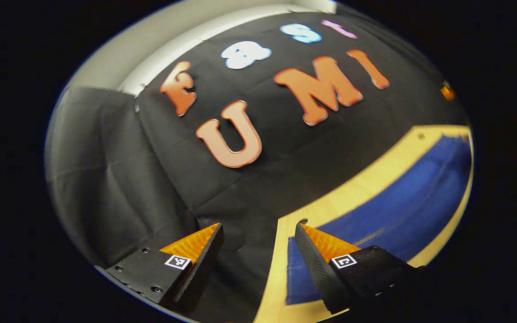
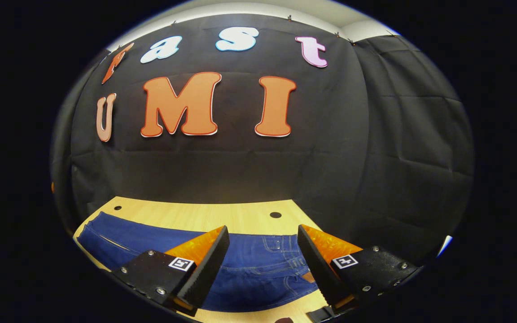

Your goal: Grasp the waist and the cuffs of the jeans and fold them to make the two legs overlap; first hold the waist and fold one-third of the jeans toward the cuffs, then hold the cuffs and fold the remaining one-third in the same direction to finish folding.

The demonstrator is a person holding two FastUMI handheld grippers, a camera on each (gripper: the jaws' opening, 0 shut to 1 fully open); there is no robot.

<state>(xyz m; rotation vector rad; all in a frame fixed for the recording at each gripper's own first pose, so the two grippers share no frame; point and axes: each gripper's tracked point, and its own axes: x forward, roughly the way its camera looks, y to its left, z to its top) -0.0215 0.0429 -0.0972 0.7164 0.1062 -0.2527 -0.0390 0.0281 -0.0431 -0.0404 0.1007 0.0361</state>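
Dark blue jeans lie flat on a light wooden table. In the right gripper view the waist end with its pockets (image 2: 267,264) sits just beyond my right gripper (image 2: 263,235), which hovers open above it with nothing between its fingers. In the left gripper view the cuff end of the jeans (image 1: 397,206) stretches away to the right. My left gripper (image 1: 258,231) is open and tilted, its right finger (image 1: 317,255) over the cuff's edge and its left finger (image 1: 195,251) past the table's end.
The wooden table (image 2: 204,213) has small round holes near its far edge. Black cloth walls close off the booth behind and beside the table (image 1: 312,211). Bare wood runs as a strip around the jeans.
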